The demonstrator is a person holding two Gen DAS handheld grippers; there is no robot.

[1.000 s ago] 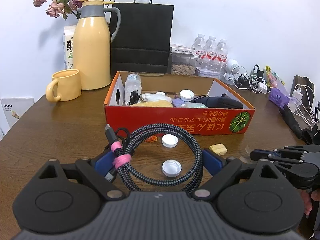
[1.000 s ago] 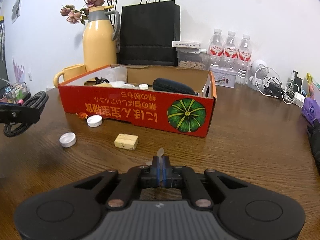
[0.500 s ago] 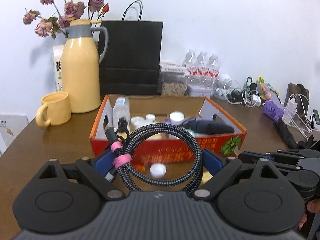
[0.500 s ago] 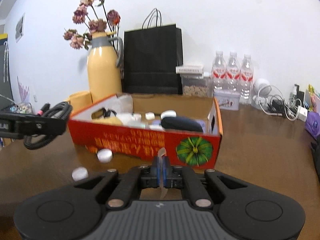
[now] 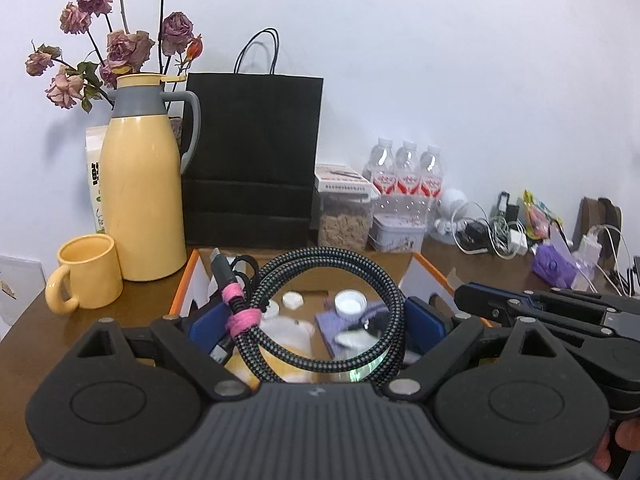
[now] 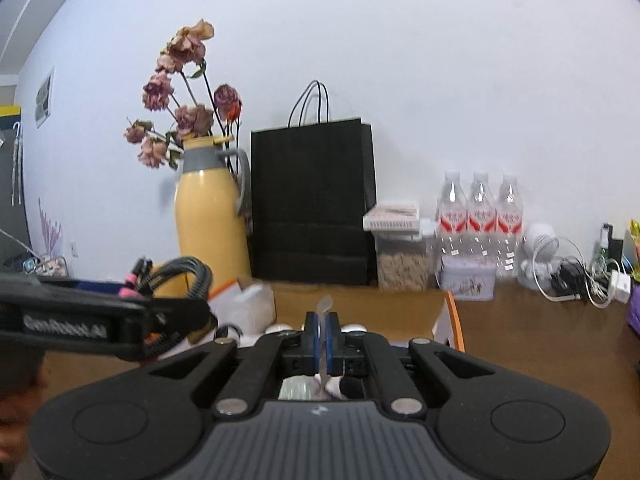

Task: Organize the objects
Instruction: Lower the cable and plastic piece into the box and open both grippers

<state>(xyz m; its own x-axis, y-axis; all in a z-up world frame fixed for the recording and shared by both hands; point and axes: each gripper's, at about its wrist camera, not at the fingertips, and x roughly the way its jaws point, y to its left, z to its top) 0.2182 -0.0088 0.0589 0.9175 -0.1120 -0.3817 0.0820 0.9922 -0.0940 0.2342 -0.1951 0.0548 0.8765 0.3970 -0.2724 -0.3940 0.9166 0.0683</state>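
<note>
My left gripper point(image 5: 318, 318) is shut on a coiled black braided cable point(image 5: 390, 312) tied with a pink band and holds it above the open orange cardboard box point(image 5: 182, 292). Inside the box lie white caps point(image 5: 350, 302), a purple item and white pieces. My right gripper point(image 6: 323, 334) is shut on a thin clear plastic scrap point(image 6: 324, 305), also above the box point(image 6: 454, 320). The right gripper shows at the right of the left wrist view point(image 5: 464, 294). The left gripper and cable point(image 6: 192, 276) show at the left of the right wrist view.
A yellow thermos point(image 5: 140, 196) with dried roses and a yellow mug point(image 5: 86, 274) stand at the left. A black paper bag point(image 5: 250, 160), a food container, water bottles point(image 5: 406, 178) and tangled chargers point(image 5: 492, 232) line the wall. A purple item point(image 5: 554, 266) lies at the right.
Both grippers have risen and moved forward from above the table in front of the box to over the box's opening, each still holding its object.
</note>
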